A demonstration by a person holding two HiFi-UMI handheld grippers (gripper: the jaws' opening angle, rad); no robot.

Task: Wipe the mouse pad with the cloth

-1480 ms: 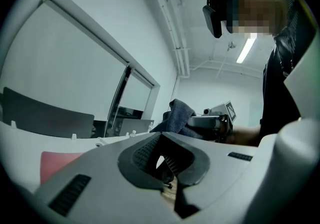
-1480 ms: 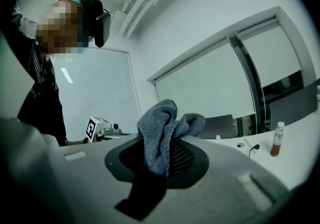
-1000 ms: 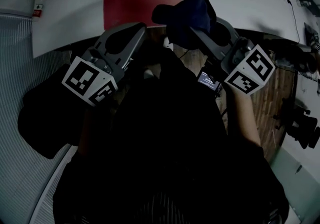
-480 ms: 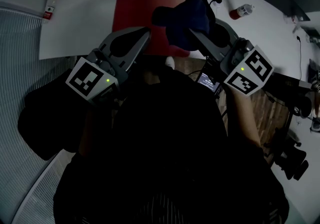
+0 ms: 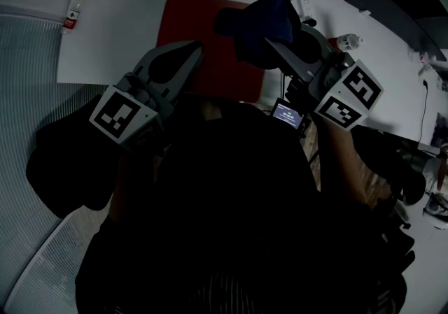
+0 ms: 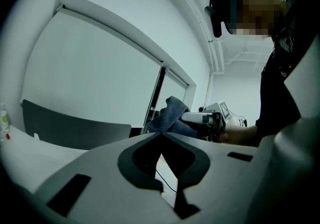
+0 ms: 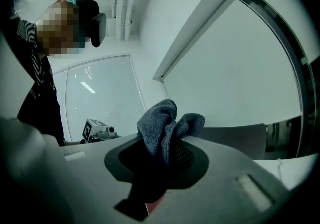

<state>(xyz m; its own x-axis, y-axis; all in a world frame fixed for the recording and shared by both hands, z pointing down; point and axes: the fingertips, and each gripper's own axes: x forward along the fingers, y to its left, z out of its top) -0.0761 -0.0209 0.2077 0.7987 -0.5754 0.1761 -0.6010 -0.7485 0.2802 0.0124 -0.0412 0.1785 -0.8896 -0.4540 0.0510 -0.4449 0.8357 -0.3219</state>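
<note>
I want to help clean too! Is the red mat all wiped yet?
Not yet. Done: the cloth is already grabbed, and the right gripper is shut on it. In hand: the cloth is held over the red mouse pad, seemingly raised rather than pressed down. Left to do: all the wiping. The left gripper is shut and empty near the pad's front edge.

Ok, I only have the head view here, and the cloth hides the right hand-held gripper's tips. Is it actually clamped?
Observer: Yes. In the right gripper view the right hand-held gripper has its jaws closed on the cloth, which bunches up past the tips.
Reviewer: And the left one, anything in it?
Observer: No. In the left gripper view the left hand-held gripper has its jaws together with nothing between them.
</note>
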